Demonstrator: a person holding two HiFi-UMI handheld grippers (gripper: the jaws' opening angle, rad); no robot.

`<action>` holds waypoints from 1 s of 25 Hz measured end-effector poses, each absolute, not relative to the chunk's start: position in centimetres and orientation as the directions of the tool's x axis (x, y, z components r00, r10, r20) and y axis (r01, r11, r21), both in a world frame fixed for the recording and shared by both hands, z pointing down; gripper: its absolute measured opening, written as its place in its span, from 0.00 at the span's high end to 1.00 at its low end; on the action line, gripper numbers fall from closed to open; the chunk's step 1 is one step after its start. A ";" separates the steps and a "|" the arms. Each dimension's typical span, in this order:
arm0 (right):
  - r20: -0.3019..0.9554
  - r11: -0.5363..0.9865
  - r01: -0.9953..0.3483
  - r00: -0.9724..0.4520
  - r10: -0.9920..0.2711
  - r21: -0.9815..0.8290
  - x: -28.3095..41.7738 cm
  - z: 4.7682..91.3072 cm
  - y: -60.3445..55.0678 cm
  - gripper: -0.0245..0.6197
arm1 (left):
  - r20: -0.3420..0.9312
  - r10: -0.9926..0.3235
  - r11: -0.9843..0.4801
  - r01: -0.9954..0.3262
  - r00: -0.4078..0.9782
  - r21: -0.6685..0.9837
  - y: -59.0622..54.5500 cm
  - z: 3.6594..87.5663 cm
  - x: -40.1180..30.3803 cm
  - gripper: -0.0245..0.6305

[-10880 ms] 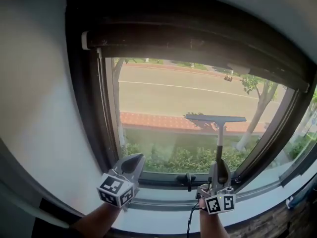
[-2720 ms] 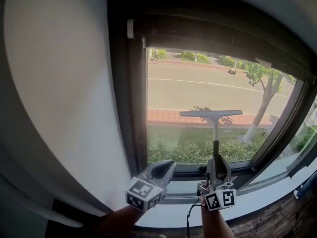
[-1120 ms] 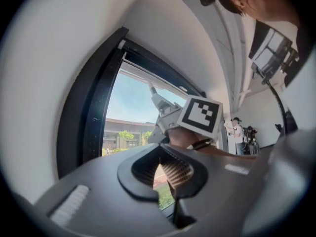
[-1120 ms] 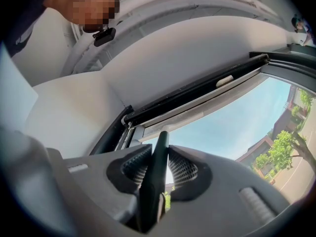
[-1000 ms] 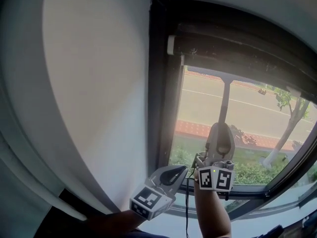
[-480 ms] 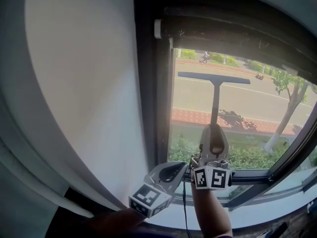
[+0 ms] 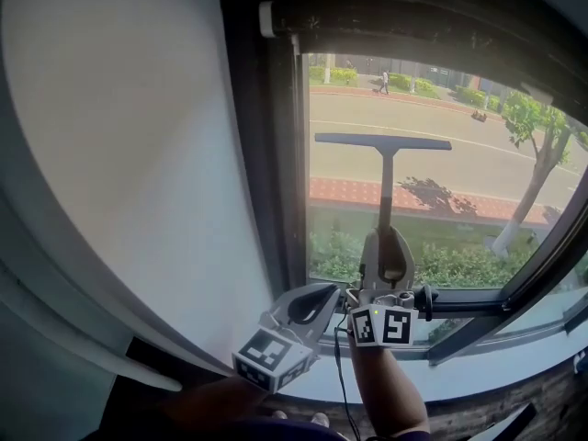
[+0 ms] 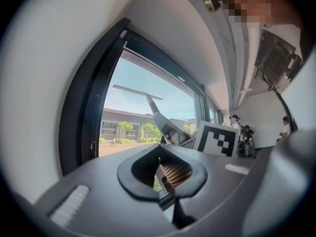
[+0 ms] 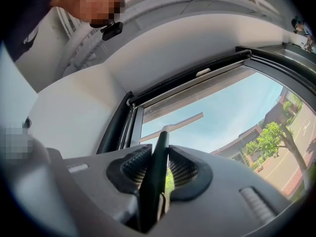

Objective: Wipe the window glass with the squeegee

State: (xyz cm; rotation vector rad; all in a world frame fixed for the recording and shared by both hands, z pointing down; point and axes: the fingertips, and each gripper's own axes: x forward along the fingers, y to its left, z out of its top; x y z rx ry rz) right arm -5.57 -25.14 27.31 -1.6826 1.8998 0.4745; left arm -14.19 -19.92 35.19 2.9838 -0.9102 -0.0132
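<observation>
right gripper (image 7: pixel 385 251): clamped on squeegee (image 7: pixel 383 142) handle
blade: level, against window glass (image 7: pixel 478 200)
left gripper (image 7: pixel 312 299): jaws together, empty, just beside right gripper

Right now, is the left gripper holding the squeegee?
No, the left gripper is shut on nothing; the right gripper clamps the squeegee handle.

Daylight pours through the window (image 7: pixel 478 182) ahead of your right gripper (image 7: pixel 384 248), leaving the frame (image 7: pixel 283 154) dark and backlit; fisheye bends every edge, and close jaws blur.
</observation>
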 end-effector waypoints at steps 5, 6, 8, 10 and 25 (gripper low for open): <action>-0.595 0.144 -0.985 -0.062 -0.802 -0.092 -8.3 27.2 -23.2 0.80 | -0.004 -0.577 -0.816 -0.576 0.817 0.057 -18.5 33.7 -17.7 0.97; -0.594 0.147 -0.986 -0.069 -0.801 -0.083 -8.5 26.8 -23.3 0.80 | -0.011 -0.583 -0.812 -0.581 0.813 0.058 -18.7 33.0 -17.9 0.97; -0.583 0.153 -0.985 -0.078 -0.809 -0.081 -8.6 27.0 -23.7 0.80 | -0.013 -0.590 -0.806 -0.589 0.807 0.062 -19.2 32.7 -17.9 0.97; -0.565 0.149 -0.985 -0.077 -0.821 -0.082 -8.4 28.0 -23.8 0.80 | -0.004 -0.588 -0.807 -0.587 0.808 0.070 -19.3 33.2 -17.5 0.97; -0.479 0.130 -0.980 -0.042 -0.877 -0.152 -8.4 35.0 -22.3 0.80 | 0.082 -0.561 -0.819 -0.567 0.824 0.089 -17.9 36.9 -17.3 0.97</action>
